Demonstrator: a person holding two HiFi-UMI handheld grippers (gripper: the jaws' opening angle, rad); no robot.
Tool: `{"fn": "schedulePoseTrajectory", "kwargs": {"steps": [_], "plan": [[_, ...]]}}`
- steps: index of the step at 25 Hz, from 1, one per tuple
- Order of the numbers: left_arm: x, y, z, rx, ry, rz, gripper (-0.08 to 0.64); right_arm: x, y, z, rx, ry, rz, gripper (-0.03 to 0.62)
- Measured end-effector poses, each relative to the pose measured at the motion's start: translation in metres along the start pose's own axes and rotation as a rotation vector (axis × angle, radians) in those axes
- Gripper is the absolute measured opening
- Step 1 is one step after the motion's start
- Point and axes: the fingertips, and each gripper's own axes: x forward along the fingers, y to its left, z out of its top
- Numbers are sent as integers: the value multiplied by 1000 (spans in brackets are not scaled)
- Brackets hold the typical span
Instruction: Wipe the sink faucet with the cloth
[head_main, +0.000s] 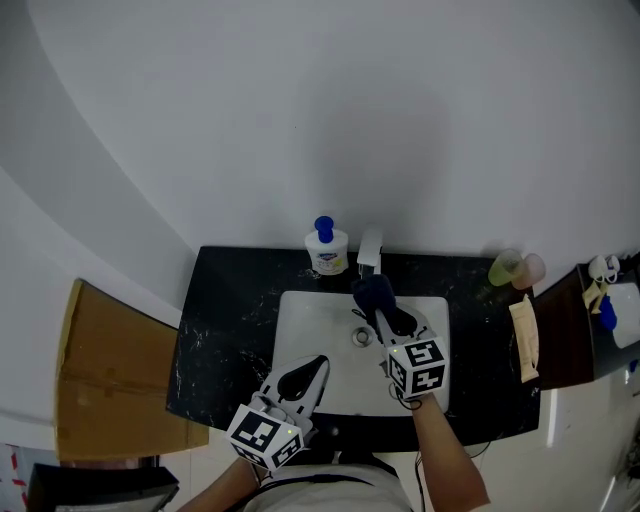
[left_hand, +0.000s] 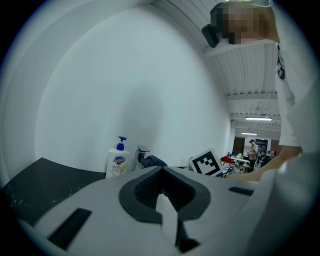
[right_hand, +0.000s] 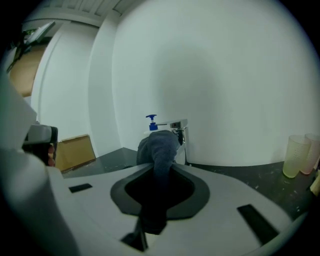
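Right, the step in hand is the wipe itself. The right gripper (head_main: 386, 318) has its jaws pinched on the dark blue cloth (head_main: 374, 294), w/ the loose bunch sticking out past the tips, up at the faucet (head_main: 369, 250) at the back of the sink (head_main: 300, 320).

To do it well, I'd say:
- Hold the pinch firm so the cloth doesn't slip out.
- Press the bunched end onto the spout, not the hard jaw tips.
- Run short strokes along the spout top, then the sides and base.
- Watch the soap bottle (head_main: 326, 247), just beside the faucet on its left in the head view. A wide sweep could knock it.
- The two cups (head_main: 516, 268) are well apart, so no worry there.

Pose: the right hand reaches in from the sink's front edge over the basin. Its gripper is angled a bit down toward the faucet, marker cube (head_main: 418, 367) near the front rim. In the right gripper view the cloth (right_hand: 159, 145) covers most of the faucet (right_hand: 179, 126). Can't tell for sure whether it's pressing on the spout or just hanging in front.

The left gripper (head_main: 316, 364) hovers low over the front-left of the basin, approx level. Its jaws are together on nothing, idle.
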Motion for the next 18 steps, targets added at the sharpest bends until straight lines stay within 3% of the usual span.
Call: {"fn": "schedulePoseTrajectory", "kwargs": {"steps": [6,18], "plan": [[-6,1,3,3,-10,2,2,-21,-26,3,31,-52,-48,58],[-17,-9,21,3,-44,-4,2,-130,8,33,-21,-205,-48,58]]}}
